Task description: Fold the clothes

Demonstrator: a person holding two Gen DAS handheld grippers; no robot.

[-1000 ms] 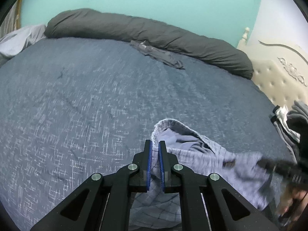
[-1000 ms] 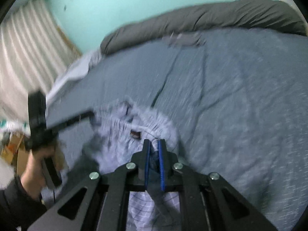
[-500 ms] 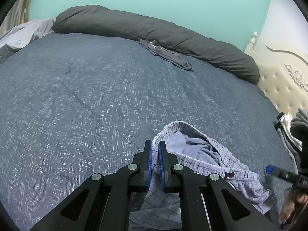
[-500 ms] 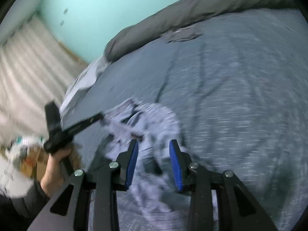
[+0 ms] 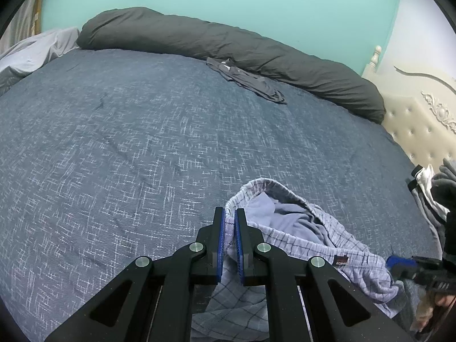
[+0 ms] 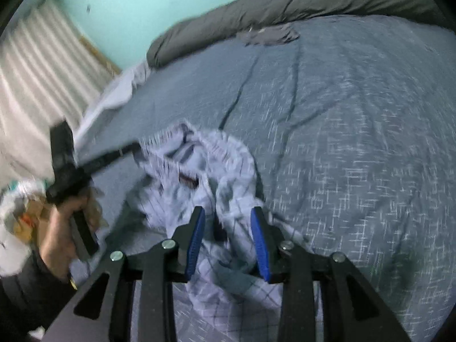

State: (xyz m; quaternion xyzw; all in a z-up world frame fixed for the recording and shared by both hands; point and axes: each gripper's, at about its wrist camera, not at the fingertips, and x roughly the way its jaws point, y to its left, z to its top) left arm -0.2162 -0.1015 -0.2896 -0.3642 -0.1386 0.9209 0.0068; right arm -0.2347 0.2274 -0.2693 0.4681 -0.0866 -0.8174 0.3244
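Light checked shorts [image 5: 299, 228] lie crumpled on the blue bed cover [image 5: 114, 142] with the waistband gaping upward. My left gripper [image 5: 230, 212] is shut on the near left edge of that waistband. In the right wrist view the same shorts [image 6: 199, 154] spread out ahead, blurred, and my left gripper [image 6: 134, 146] pinches their far left side, held by a hand [image 6: 59, 228]. My right gripper [image 6: 228, 211] stands open over the near part of the shorts. Cloth lies between its blue pads [image 6: 196, 236] without being pressed. Its tip [image 5: 399, 263] shows at the right edge of the left wrist view.
A long dark grey bolster [image 5: 228, 42] lies along the far side of the bed, with a dark grey garment [image 5: 248, 78] in front of it. A cream padded headboard [image 5: 421, 131] and a pile of clothes [image 5: 427, 188] are at the right. A curtain [image 6: 37, 65] hangs beyond the bed's left side.
My right gripper opened and let go of the shorts, which dropped onto the cover. The left gripper stayed shut on the waistband, in the same spot.
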